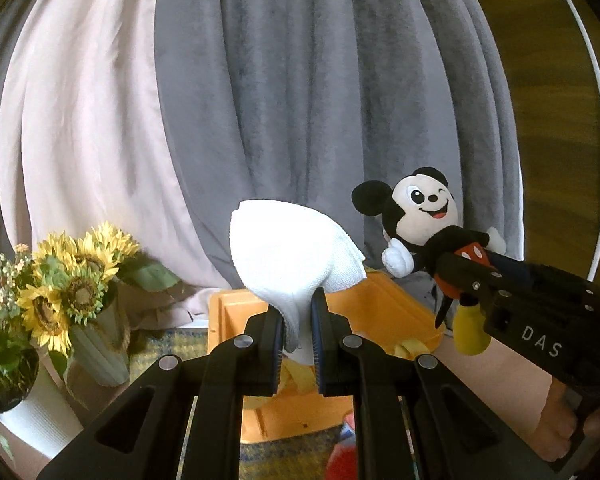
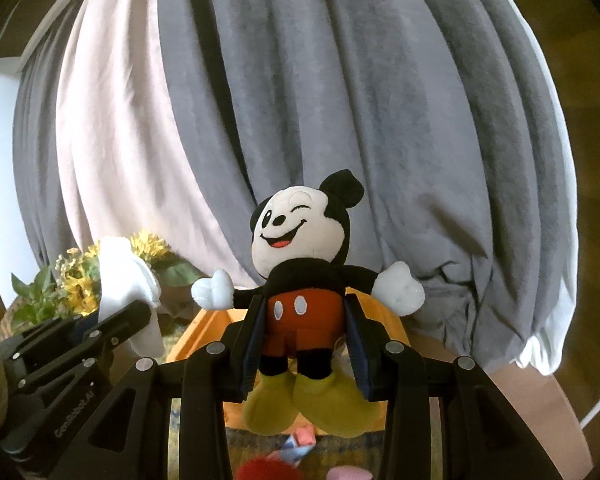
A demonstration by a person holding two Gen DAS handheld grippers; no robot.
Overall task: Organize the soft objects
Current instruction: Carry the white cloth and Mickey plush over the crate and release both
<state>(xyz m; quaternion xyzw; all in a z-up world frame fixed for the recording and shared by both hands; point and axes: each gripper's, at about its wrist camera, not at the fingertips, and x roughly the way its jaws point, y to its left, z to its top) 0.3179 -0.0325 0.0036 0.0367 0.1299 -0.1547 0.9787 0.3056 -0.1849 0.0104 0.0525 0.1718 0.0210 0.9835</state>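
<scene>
My left gripper (image 1: 296, 316) is shut on a white folded cloth (image 1: 292, 252) and holds it up above an orange bin (image 1: 384, 312). My right gripper (image 2: 304, 320) is shut on a Mickey Mouse plush (image 2: 300, 240) at its red shorts, held upright above the same orange bin (image 2: 384, 312). In the left wrist view the plush (image 1: 424, 216) and the right gripper (image 1: 464, 280) hang to the right of the cloth. In the right wrist view the cloth (image 2: 128, 276) and the left gripper (image 2: 120, 320) are at the left.
Sunflowers in vases (image 1: 72, 276) stand at the left. Grey and pale curtains (image 1: 300, 100) hang behind. Yellow soft items (image 1: 296, 376) lie inside the bin. A red soft thing (image 2: 260, 470) and a pink one (image 2: 348, 473) lie on the patterned cloth below.
</scene>
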